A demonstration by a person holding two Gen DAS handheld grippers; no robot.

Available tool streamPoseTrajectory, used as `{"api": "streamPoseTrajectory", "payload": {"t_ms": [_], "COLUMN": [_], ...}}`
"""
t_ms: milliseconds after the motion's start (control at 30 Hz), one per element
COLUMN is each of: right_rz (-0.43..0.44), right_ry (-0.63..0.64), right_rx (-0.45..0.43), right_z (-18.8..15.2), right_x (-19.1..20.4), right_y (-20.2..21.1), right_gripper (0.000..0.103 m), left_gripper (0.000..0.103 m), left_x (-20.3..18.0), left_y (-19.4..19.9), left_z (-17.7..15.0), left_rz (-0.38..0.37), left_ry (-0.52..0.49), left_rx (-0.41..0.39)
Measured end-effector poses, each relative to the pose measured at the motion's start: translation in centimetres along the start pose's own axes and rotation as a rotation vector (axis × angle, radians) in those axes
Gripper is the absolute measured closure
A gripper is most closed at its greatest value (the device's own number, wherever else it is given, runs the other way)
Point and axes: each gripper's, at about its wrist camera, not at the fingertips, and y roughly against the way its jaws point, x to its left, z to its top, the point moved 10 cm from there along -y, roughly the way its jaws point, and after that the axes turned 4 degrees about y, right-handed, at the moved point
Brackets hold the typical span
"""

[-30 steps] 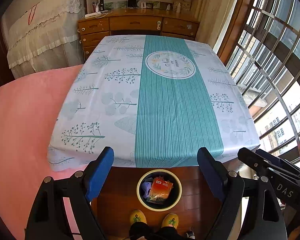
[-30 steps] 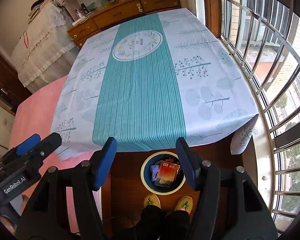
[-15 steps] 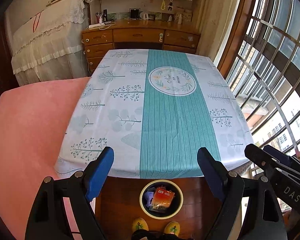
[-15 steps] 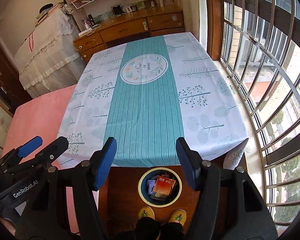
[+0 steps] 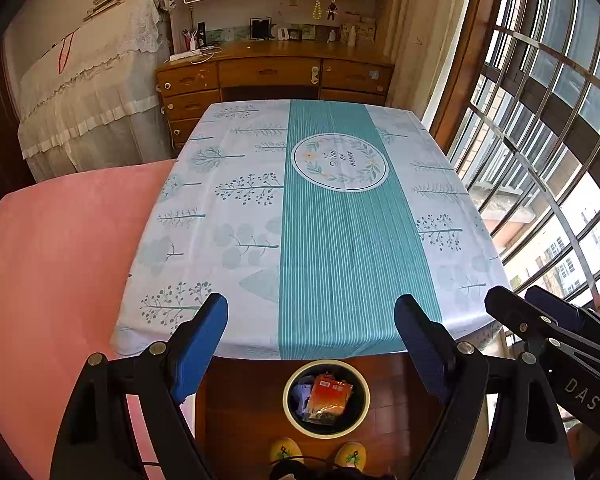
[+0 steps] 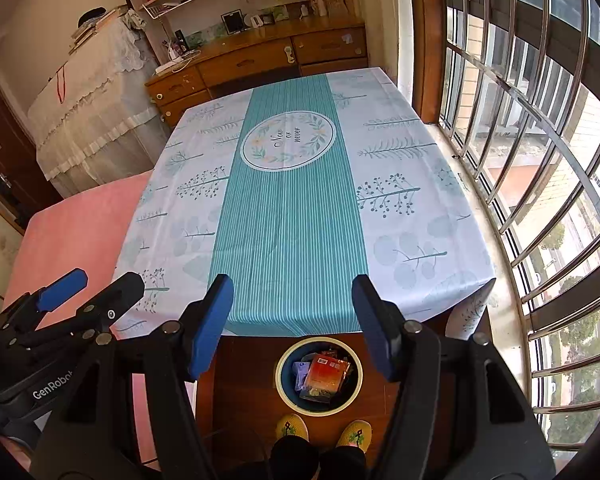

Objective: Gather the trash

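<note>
Through my left camera, my left gripper [image 5: 311, 334] has its jaws wide apart with nothing between them. Beyond the tips lies the table [image 5: 228, 216] under its tree-patterned cloth, and I see no scrap on it. Below and just behind the tips, on the wooden floor, sits the bin [image 5: 326, 397], nearly centred in the gap between the jaws. The trash [image 5: 327, 394] is already inside: an orange packet on top, its long side running roughly away from me, with a pale wrapper tucked to its left. My slippers [image 5: 286, 449] stand just on my side of the bin. My right gripper [image 5: 548, 324] pokes in at the right edge.

Through my right camera, the right gripper's jaws also stand well apart and empty. The bin [image 6: 319, 375] again lies below the tips, here a little toward the right jaw, the orange packet [image 6: 327, 372] uppermost. The left gripper [image 6: 88, 292] shows at the lower left.

Both hands look about equally near the bin. With the table bare, I judge the collecting is probably done; any further piece would have to be found elsewhere.
</note>
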Motion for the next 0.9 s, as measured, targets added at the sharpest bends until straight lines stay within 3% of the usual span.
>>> {"api": "streamPoseTrajectory", "payload": {"t_ms": [900], "right_rz": [-0.001], "right_ry": [-0.008], "right_rx": [0.002], "right_z": [-0.3], "right_x": [-0.31], "right_y": [-0.05], "right_gripper": [0.044], "left_gripper": [0.016], "left_x": [0.06], "left_y": [-0.56], "left_z": [-1.0], "left_rz": [-0.002], "left_ry": [-0.015], "left_rx": [0.025]}}
